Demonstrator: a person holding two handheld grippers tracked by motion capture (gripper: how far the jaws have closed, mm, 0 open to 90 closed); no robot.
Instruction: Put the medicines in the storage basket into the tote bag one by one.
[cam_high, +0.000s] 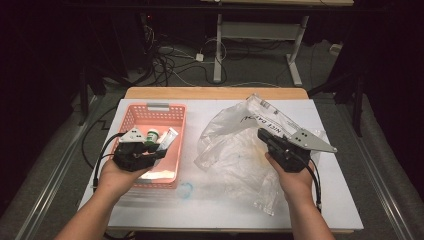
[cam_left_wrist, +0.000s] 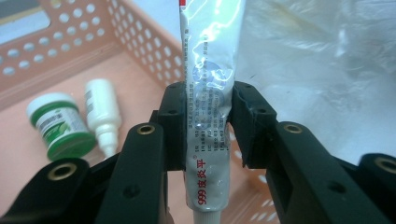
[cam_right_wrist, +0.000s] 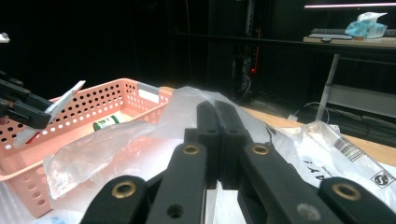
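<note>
My left gripper is shut on a white ointment tube with red print, held upright over the pink basket. In the high view that left gripper hovers above the basket with the tube sticking out. On the basket floor stand a green-lidded jar and a small white dropper bottle. My right gripper is shut on a fold of the clear plastic bag. From above, the right gripper pinches the bag at mid-table.
The bag spreads over the right half of the white table. A blue mark lies near the basket's front corner. Beyond the wooden far edge are cables and desk legs on a dark floor.
</note>
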